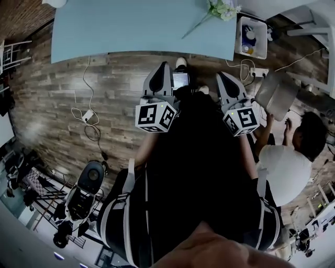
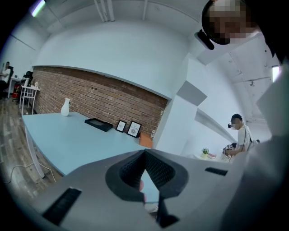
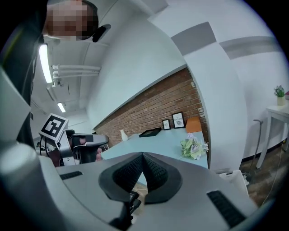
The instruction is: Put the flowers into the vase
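Observation:
A bunch of pale green and white flowers [image 1: 222, 10] lies on the light blue table [image 1: 131, 31] near its right end, also seen in the right gripper view as flowers [image 3: 193, 147]. A small white vase [image 2: 66, 107] stands at the table's far left end, and shows as the vase [image 3: 123, 135] beyond the flowers. Both grippers hover over the wooden floor short of the table. My left gripper [image 1: 165, 67] is shut with nothing in it, its jaws meeting [image 2: 145, 153]. My right gripper [image 1: 222, 77] is likewise shut and holds nothing [image 3: 142, 155].
A black tray [image 2: 98, 124], two picture frames [image 2: 128, 128] and an orange box [image 2: 145, 140] line the brick wall side of the table. A white bin [image 1: 252, 37] stands by the table's right end. A person [image 1: 285, 157] crouches at the right. Cables [image 1: 86, 112] lie on the floor.

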### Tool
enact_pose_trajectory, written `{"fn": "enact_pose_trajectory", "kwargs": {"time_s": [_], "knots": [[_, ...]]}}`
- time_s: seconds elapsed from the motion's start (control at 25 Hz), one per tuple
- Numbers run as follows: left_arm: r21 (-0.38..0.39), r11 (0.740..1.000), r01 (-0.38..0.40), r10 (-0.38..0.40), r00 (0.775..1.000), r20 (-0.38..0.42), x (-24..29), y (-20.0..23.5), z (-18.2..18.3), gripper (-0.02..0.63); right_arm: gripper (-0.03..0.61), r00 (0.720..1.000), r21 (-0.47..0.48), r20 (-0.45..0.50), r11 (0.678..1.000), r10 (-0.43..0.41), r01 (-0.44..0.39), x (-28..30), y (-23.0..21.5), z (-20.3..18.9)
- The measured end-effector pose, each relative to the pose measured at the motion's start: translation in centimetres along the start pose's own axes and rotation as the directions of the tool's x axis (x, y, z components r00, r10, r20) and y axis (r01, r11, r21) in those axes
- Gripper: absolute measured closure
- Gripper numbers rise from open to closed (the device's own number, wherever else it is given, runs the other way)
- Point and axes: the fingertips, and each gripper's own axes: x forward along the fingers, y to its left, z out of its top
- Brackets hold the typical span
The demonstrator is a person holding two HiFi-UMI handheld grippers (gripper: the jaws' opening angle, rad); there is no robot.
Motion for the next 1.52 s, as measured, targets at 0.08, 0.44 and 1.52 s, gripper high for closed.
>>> {"fn": "enact_pose_trajectory", "kwargs": {"time_s": [0.08, 0.44, 1.52], "knots": [[-0.026, 1.000, 0.014, -0.014, 1.000, -0.006, 2.1, 1.4, 0.8, 0.569, 0.560, 1.000, 0.001, 0.006, 1.000, -0.022, 0.022, 1.9, -0.6, 1.0], [-0.031, 0.997, 0.076, -0.076, 0.997, -0.002, 8.5, 5.0, 4.6, 0.569, 0.560, 0.996, 0.001, 0.006, 0.996, -0.086, 0.086, 8.3, -1.7, 4.5], [0.239, 0.858, 0.455, -0.325, 0.841, -0.432, 26.1, -4.4, -0.5, 0.417, 0.560, 0.969, 0.134, 0.017, 0.961, -0.247, 0.242, 9.0, -14.4, 6.5]]}}
